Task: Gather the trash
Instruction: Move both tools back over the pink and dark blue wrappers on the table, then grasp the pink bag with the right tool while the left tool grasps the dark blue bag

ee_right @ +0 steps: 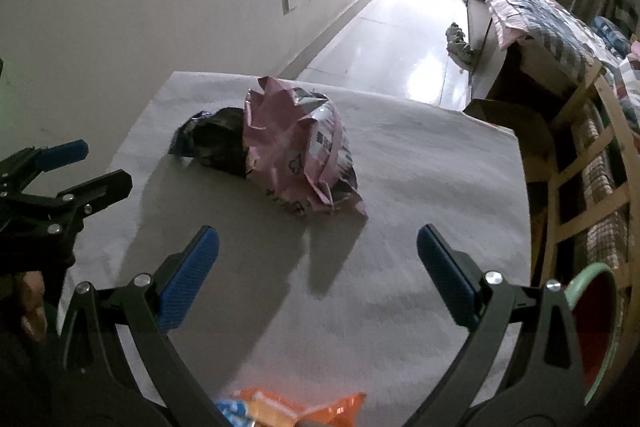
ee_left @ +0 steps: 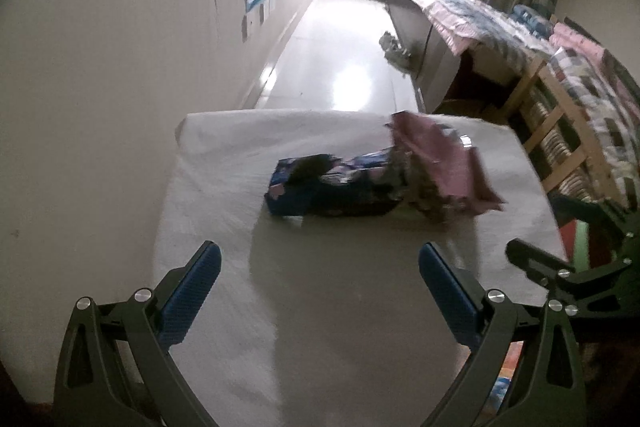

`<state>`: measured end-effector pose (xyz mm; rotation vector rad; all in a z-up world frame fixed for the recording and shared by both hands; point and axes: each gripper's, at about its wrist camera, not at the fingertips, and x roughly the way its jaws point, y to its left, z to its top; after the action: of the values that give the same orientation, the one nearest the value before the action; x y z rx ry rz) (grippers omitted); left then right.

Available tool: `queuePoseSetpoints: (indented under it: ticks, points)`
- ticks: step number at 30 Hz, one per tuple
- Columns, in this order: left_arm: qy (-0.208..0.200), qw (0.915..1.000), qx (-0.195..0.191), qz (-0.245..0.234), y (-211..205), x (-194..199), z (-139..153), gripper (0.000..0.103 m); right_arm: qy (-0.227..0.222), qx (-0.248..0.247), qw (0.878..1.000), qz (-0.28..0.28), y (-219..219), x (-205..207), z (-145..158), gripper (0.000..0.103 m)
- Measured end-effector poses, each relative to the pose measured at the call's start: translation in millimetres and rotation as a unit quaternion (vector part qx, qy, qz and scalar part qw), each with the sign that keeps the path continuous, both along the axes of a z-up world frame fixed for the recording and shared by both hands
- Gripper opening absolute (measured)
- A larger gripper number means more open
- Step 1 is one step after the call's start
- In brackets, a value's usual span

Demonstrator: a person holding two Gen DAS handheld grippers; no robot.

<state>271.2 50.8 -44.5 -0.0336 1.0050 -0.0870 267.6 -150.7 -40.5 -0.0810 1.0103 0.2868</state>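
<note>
A crumpled pink wrapper [ee_left: 444, 167] [ee_right: 296, 151] and a dark blue wrapper [ee_left: 320, 187] [ee_right: 212, 139] lie together on the white-covered table [ee_left: 224, 163] [ee_right: 420, 167]. An orange and blue wrapper [ee_right: 296, 407] lies at the table's near edge under my right gripper. My left gripper [ee_left: 320, 291] is open and empty, short of the wrappers. My right gripper [ee_right: 318, 267] is open and empty, short of the pink wrapper. The left gripper also shows at the left of the right wrist view [ee_right: 68, 167].
A wall runs along the left. A green-rimmed red bin [ee_right: 592, 327] stands by the table's right side. Wooden bed frames [ee_left: 560, 131] with quilts line the right. A shiny floor aisle [ee_left: 344, 59] leads to a far shelf.
</note>
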Motion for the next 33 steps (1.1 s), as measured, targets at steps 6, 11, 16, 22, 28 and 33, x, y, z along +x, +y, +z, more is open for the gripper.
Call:
queuePoseSetpoints:
  ticks: [6, 11, 16, 22, 28, 33]
  points:
    - [0.024, 0.9996, 0.008, -0.009, 11, 33, -30, 0.095, 0.017, -0.004, 1.0, 0.0, 11, 26, -23, 0.098]
    - [0.028, 0.9965, 0.043, -0.066, 2, 57, -49, 0.095, 0.023, -0.01, 1.0, 0.007, 19, 42, -34, 0.097]
    - [0.013, 0.9873, 0.101, -0.123, -15, 70, -53, 0.095, 0.028, -0.013, 0.999, 0.007, 21, 55, -41, 0.094]
    - [0.015, 0.978, 0.114, -0.174, -26, 82, -63, 0.084, 0.045, -0.013, 0.999, 0.019, 25, 63, -51, 0.072]
    - [0.026, 0.9789, 0.104, -0.174, -26, 78, -65, 0.05, 0.046, -0.012, 0.998, 0.028, 27, 62, -50, 0.043]
    - [0.025, 0.9837, 0.084, -0.157, -21, 65, -61, 0.037, 0.039, -0.007, 0.999, 0.031, 26, 57, -44, 0.036]
